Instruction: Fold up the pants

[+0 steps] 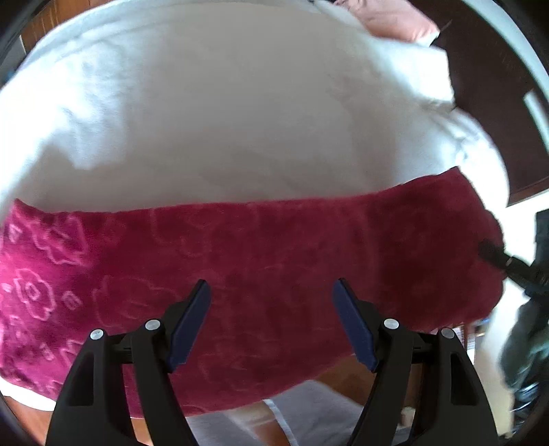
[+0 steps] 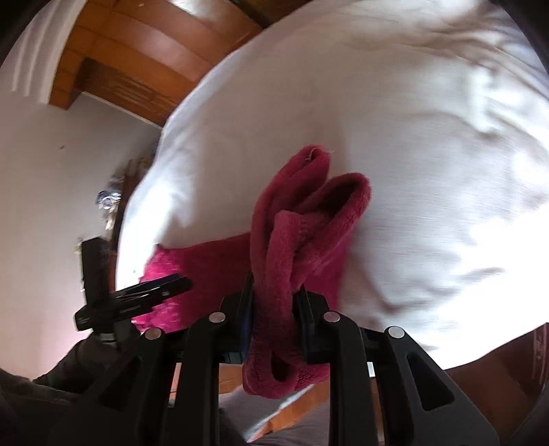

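Observation:
The pants (image 1: 260, 271) are crimson fleece with a pale pink flower pattern. They lie stretched left to right along the near edge of a white bed. My left gripper (image 1: 271, 291) is open just above their middle, holding nothing. My right gripper (image 2: 274, 302) is shut on a bunched end of the pants (image 2: 302, 219), whose folds stick up between the fingers. The right gripper shows at the pants' right end in the left wrist view (image 1: 494, 255). The left gripper shows at the left in the right wrist view (image 2: 154, 288).
The white bed sheet (image 1: 240, 113) fills the space beyond the pants. A pink pillow (image 1: 394, 20) lies at the far right corner. A dark wooden headboard (image 1: 497, 113) stands on the right. Wooden floor (image 2: 137, 58) and a white wall (image 2: 51, 171) lie left of the bed.

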Demonstrator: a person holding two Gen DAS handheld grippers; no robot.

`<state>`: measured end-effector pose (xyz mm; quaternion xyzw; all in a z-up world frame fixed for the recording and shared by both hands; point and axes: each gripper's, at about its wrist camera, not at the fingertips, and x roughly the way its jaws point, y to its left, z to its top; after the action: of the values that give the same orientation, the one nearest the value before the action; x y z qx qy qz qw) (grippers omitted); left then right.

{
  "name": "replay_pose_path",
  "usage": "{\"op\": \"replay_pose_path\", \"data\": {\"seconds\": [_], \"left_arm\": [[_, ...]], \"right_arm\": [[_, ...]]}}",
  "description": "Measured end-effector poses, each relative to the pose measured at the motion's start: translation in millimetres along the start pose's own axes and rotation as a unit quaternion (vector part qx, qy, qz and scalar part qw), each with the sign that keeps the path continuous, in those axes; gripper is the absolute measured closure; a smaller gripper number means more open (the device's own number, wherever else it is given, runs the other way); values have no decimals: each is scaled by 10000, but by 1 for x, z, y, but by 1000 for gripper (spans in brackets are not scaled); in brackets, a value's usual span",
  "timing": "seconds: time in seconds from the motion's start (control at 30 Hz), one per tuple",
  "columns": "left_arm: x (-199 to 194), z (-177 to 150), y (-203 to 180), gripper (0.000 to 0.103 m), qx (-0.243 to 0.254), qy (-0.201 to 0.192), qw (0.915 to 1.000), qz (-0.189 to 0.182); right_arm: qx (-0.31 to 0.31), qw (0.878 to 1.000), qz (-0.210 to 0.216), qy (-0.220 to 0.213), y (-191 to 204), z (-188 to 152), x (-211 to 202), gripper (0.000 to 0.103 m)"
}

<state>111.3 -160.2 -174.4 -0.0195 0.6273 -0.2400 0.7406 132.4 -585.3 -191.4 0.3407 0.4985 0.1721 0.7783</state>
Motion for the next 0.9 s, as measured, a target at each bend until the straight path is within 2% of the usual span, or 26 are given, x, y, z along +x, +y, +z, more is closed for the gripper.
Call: {"op": "replay_pose_path", "data": {"seconds": [0.07, 0.17, 0.4, 0.47, 0.67, 0.8, 0.9], "left_arm": [[-11, 2, 10, 30, -192, -28, 9988, -460], [-28, 4, 26, 30, -409, -128, 9945, -953], [-59, -3, 86, 26, -1059, -309, 9799, -1662], [-66, -7, 102, 26, -1183, -340, 9785, -1656], [-85, -33, 171, 26, -1640, -425, 9780, -1219], [-100, -57, 222, 26, -1901, -462, 9773, -814], [-107, -73, 253, 26, -2099, -450, 9744, -663]], "right_arm": [[-143, 9998, 120, 22, 24, 0, 7, 82], [-327, 9990, 277, 86, 59, -4, 20, 82], [-685, 9951, 578, 420, 122, -18, 59, 82], [-809, 9928, 630, 611, 144, -24, 82, 82], [-1089, 9857, 539, 1170, 189, -48, 151, 82], [-1123, 9825, 421, 1422, 200, -61, 191, 82], [-1114, 9817, 276, 1518, 200, -64, 216, 82]]}}
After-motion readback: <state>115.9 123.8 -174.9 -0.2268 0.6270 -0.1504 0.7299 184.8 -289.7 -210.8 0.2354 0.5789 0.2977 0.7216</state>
